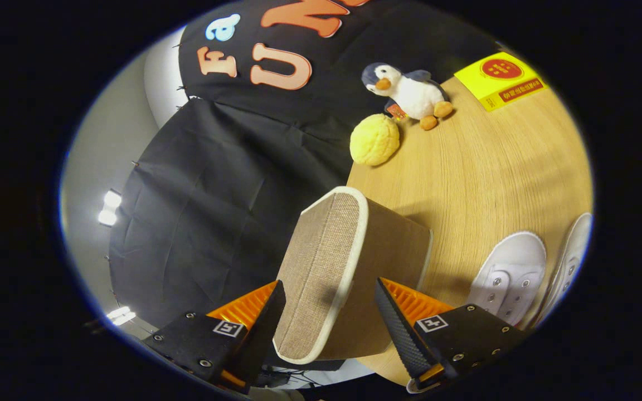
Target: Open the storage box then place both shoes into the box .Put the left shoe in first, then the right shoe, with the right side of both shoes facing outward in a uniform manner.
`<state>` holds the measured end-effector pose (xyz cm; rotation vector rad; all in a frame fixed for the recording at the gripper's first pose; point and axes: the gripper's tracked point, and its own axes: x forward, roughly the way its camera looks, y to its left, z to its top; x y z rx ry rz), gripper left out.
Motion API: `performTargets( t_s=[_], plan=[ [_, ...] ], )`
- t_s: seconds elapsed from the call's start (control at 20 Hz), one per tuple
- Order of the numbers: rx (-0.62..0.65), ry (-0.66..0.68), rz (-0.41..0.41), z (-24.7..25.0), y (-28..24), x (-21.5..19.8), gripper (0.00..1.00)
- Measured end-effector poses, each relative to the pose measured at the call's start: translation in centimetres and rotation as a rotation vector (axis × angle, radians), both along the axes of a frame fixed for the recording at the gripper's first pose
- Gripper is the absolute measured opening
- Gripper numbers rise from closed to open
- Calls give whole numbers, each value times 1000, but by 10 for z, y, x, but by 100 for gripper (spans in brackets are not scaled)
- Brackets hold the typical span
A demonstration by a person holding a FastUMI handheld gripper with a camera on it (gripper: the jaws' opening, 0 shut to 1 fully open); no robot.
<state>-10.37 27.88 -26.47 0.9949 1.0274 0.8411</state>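
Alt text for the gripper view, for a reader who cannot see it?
The open tongs straddle the storage box lid's edge on a wooden table. Two white shoes lie beside it; a plush penguin, yellow ball and yellow carton sit beyond.

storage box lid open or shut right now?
Shut. The lid sits flush on the storage box, its pale rim tight all round with no gap. The gripper has open jaws straddling the lid, neither clearly pressing it.

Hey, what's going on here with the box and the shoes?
A hand-held tongs straddles the tan woven fabric storage box, its fingers open on either side of the white-trimmed lid, which looks closed. The pair of white canvas shoes waits on the round wooden table beside the box, not yet packed.
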Motion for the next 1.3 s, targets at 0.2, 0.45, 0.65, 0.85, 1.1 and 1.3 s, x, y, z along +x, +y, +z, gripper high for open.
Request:
performTargets(
  t_s=[0.2, 0.45, 0.65, 0.85, 1.1, 1.3],
  plan=[
    [51, 48, 60, -7, 10, -12, 96],
    [145, 89, 95, 3, 22, -19, 94],
    [220, 112, 78, 20, 23, -16, 69],
    [161, 102, 29, 12, 17, -8, 27],
    [232, 125, 8, 45, 18, 0, 7],
    [235, 115, 27, 62, 20, 1, 6]
  ],
)
